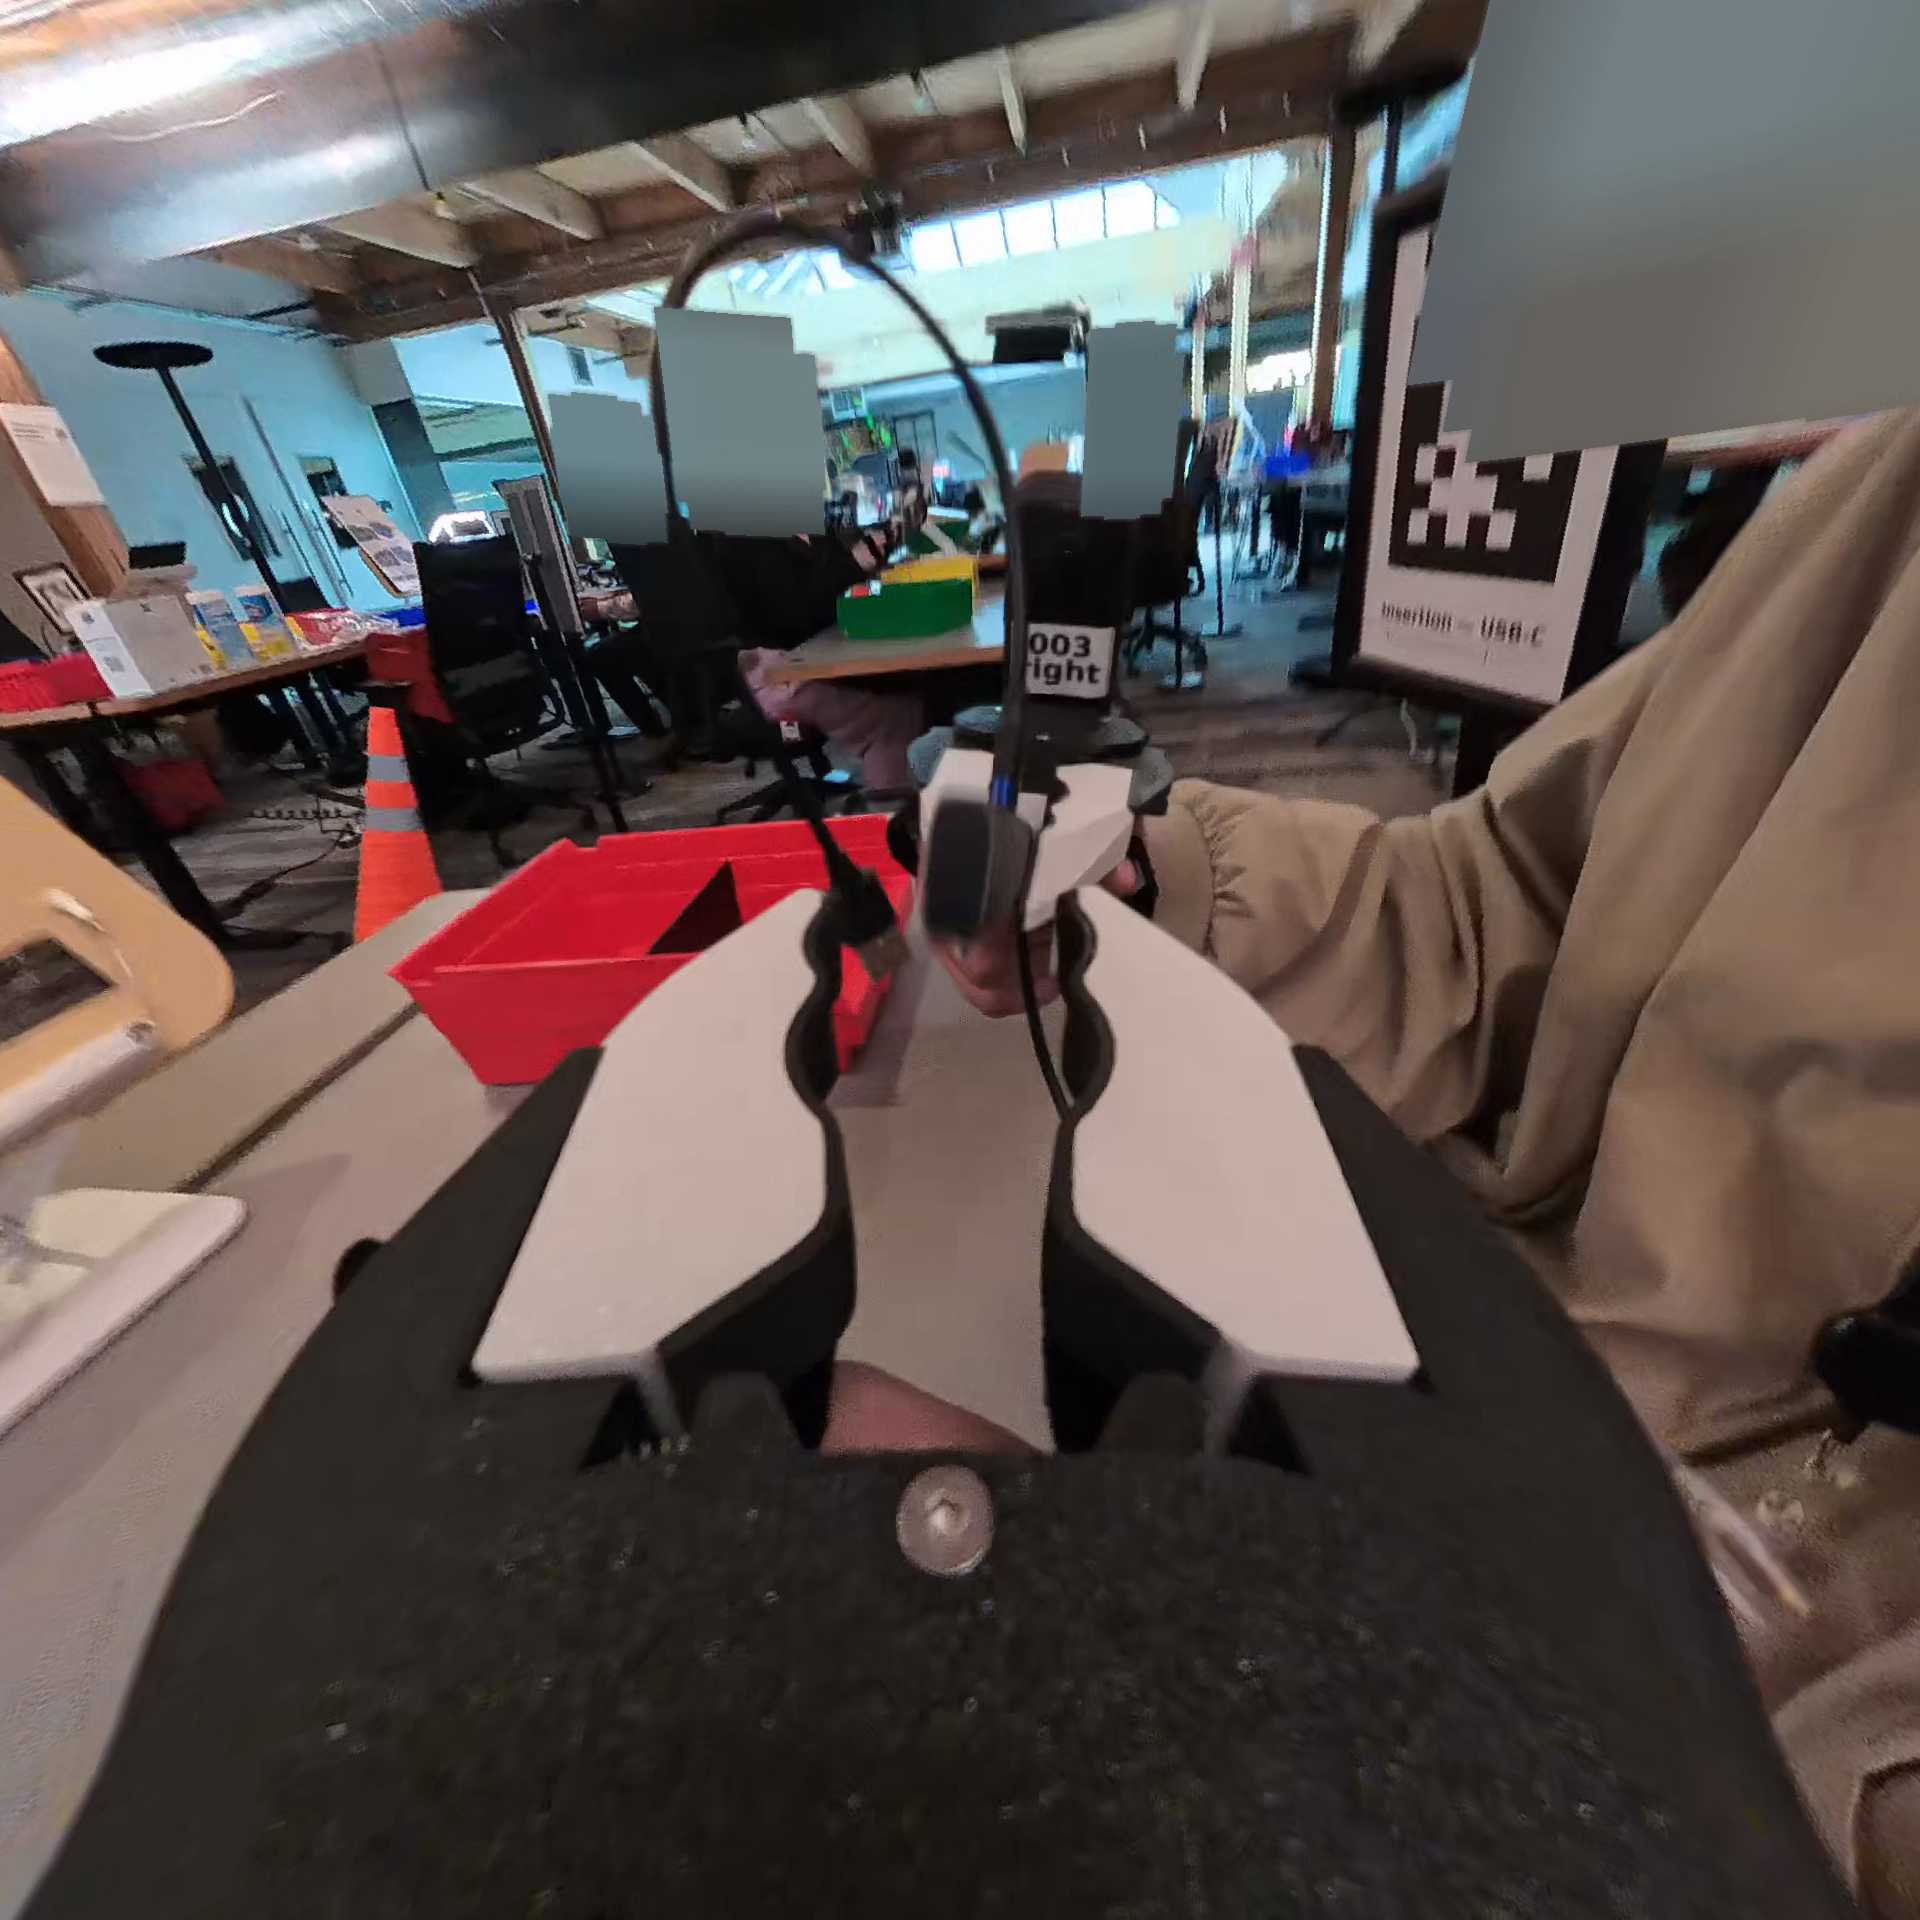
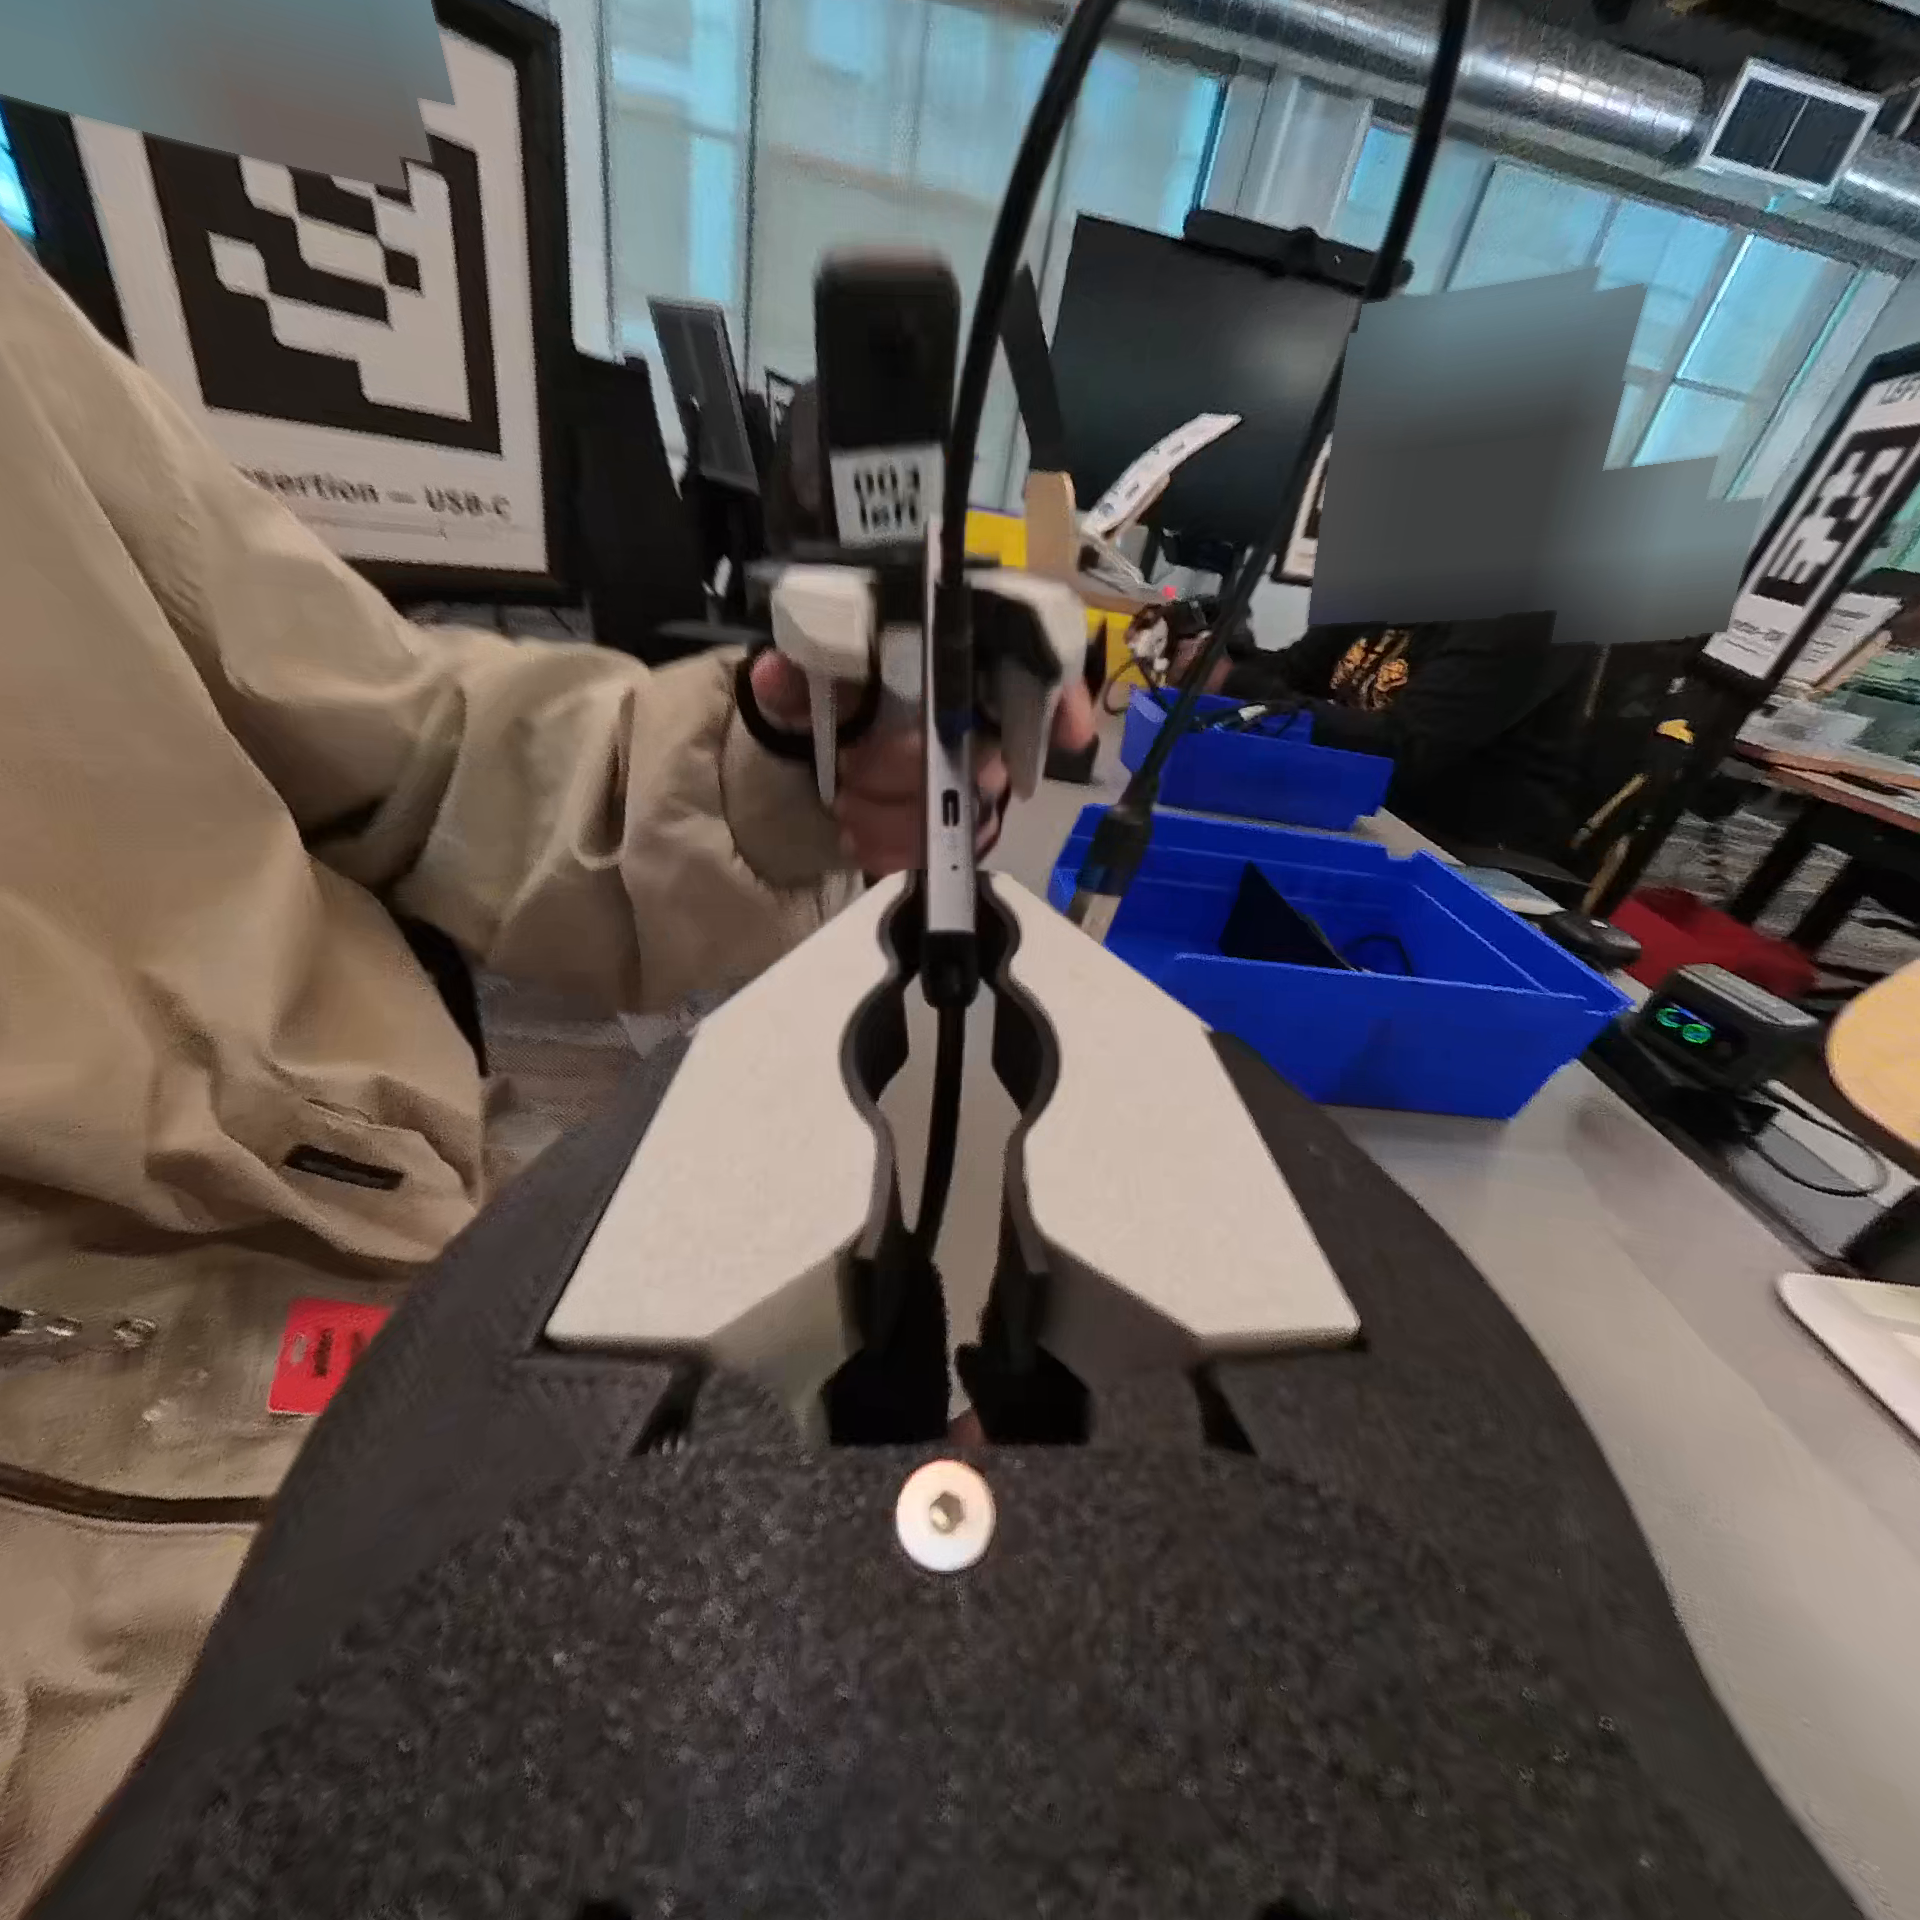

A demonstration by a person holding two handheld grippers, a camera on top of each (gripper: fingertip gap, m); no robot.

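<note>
While both grippers are held up over the grey table (image 1: 312, 1122), they face each other w/ a slim silver-grey hub (image 2: 951, 831) and its black cable (image 2: 987, 312) between them. Right gripper (image 2: 948, 914): fingers narrow, clamped on the lower end of the hub, which stands upright out of the tips w/ a small oval port showing on its edge; a short black lead drops from the hub's base down through the finger gap. In left wrist view the same hub (image 1: 961, 862) looks blurred in the right gripper (image 1: 1023, 831) opposite, beige-sleeved arm (image 1: 1507, 935) behind it. Left gripper (image 1: 951, 940): fingers apart w/ a clear gap, table visible through it; black connector plug (image 1: 857, 904) sits right at the tip of its left finger, touching or just beside, can't tell if any real grip. Cable arcs up from the plug, loops high and comes back down to the hub. Red bin (image 1: 623, 935) on the table just behind left fingertips, dark divider inside. Blue bin (image 2: 1351, 966) to the right of the right gripper, second blue bin (image 2: 1257, 758) behind it. Orange cone (image 1: 390, 821) on the floor past the table edge. Small black device w/ green lights (image 2: 1704, 1039) beside the blue bin. Framed black-and-white marker board (image 2: 332, 281) behind the arm
</note>
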